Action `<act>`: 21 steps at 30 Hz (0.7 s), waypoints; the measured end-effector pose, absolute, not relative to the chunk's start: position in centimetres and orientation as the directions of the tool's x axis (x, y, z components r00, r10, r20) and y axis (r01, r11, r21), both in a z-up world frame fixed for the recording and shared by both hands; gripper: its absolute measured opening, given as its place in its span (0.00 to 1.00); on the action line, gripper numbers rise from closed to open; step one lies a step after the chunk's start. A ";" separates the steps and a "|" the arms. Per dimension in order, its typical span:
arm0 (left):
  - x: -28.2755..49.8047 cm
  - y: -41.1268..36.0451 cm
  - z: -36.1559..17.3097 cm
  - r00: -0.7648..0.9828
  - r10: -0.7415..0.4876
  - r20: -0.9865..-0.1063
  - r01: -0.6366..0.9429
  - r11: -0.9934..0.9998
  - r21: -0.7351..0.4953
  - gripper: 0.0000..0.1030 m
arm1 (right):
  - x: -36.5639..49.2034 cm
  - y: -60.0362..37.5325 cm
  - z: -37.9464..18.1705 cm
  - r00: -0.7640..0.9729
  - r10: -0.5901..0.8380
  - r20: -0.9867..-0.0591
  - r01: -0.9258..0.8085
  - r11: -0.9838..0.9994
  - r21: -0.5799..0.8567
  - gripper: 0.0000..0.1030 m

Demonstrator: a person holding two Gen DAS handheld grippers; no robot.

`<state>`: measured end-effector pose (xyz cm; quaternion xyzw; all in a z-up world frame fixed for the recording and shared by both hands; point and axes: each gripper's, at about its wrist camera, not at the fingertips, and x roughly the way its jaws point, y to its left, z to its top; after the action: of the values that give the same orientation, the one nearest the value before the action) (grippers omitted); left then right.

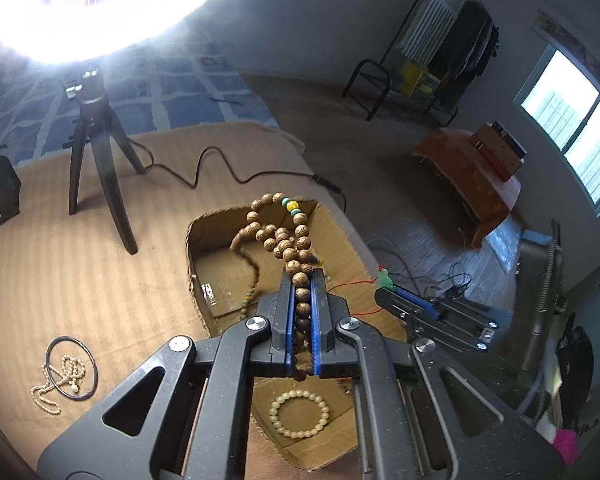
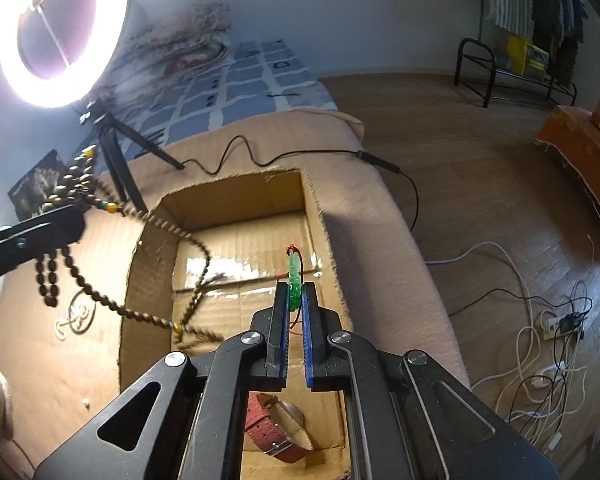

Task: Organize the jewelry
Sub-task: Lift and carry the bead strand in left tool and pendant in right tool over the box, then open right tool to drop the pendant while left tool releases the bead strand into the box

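Both jaws clamp jewelry above cardboard box [image 2: 236, 200] holding watch [image 2: 278, 428], bracelet [image 1: 299, 413].

Tan blanket-covered bed [image 1: 80, 260]: cardboard box [image 1: 194, 248], tripod [image 1: 96, 152], black bangle [image 1: 72, 368], pearl necklace [image 1: 48, 392].

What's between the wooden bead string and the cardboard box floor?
Nothing visible. The left hand-held gripper holds the wooden bead string over the open cardboard box; bare floor lies below, watch and pale bracelet nearer.
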<state>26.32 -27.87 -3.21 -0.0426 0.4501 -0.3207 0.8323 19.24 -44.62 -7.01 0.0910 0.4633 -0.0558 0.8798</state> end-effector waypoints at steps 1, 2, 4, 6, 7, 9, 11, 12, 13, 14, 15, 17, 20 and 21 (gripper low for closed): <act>26.3 -27.8 -3.4 0.387 -0.568 -0.726 0.494 0.793 -0.357 0.04 | 19.3 -44.5 -7.1 0.561 -0.014 -0.828 0.180 0.978 0.105 0.04; 26.4 -27.9 -3.6 0.385 -0.566 -0.729 0.493 0.794 -0.356 0.04 | 19.3 -44.3 -7.2 0.557 -0.013 -0.830 0.176 0.979 0.103 0.04; 26.5 -27.9 -4.1 0.382 -0.557 -0.738 0.490 0.799 -0.349 0.04 | 19.3 -44.2 -7.4 0.552 -0.011 -0.834 0.174 0.980 0.102 0.04; 26.5 -27.9 -4.5 0.380 -0.548 -0.746 0.490 0.803 -0.340 0.04 | 19.3 -44.1 -7.5 0.547 -0.013 -0.837 0.174 0.980 0.098 0.04; 26.4 -27.9 -4.7 0.377 -0.543 -0.750 0.490 0.804 -0.336 0.04 | 19.3 -44.1 -7.5 0.546 -0.013 -0.838 0.174 0.980 0.099 0.04; 26.5 -27.8 -4.9 0.374 -0.539 -0.755 0.488 0.807 -0.334 0.04 | 19.3 -44.1 -7.6 0.543 -0.010 -0.840 0.175 0.979 0.101 0.04; 26.5 -27.7 -5.0 0.369 -0.538 -0.758 0.486 0.807 -0.335 0.04 | 19.3 -44.1 -7.7 0.539 -0.007 -0.842 0.174 0.979 0.103 0.04; 26.5 -27.8 -5.0 0.366 -0.538 -0.760 0.487 0.806 -0.336 0.04 | 19.3 -44.0 -7.8 0.536 -0.008 -0.844 0.174 0.980 0.100 0.04; 26.5 -27.8 -5.0 0.363 -0.538 -0.761 0.489 0.805 -0.336 0.04 | 19.3 -44.0 -7.8 0.534 -0.009 -0.845 0.173 0.980 0.099 0.04; 26.4 -27.8 -5.0 0.362 -0.538 -0.761 0.491 0.804 -0.334 0.04 | 19.3 -43.9 -7.9 0.533 -0.009 -0.846 0.173 0.980 0.099 0.04; 26.4 -27.9 -4.9 0.362 -0.536 -0.763 0.494 0.804 -0.331 0.04 | 19.3 -43.9 -7.9 0.532 -0.010 -0.847 0.174 0.980 0.098 0.04; 26.4 -28.0 -4.9 0.359 -0.536 -0.764 0.498 0.802 -0.329 0.04 | 19.4 -43.9 -7.9 0.532 -0.013 -0.847 0.179 0.979 0.097 0.04; 26.5 -28.2 -4.7 0.359 -0.539 -0.762 0.501 0.800 -0.330 0.04 | 19.4 -44.1 -7.9 0.533 -0.013 -0.846 0.190 0.976 0.104 0.04; 26.5 -28.3 -4.7 0.360 -0.538 -0.762 0.500 0.801 -0.329 0.04 | 19.4 -44.1 -7.9 0.529 -0.017 -0.848 0.193 0.976 0.101 0.04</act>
<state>26.48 -28.25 -4.66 -0.0200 0.4699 -0.3147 0.8245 19.40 -44.12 -7.93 0.0913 0.4814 -0.0605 0.8697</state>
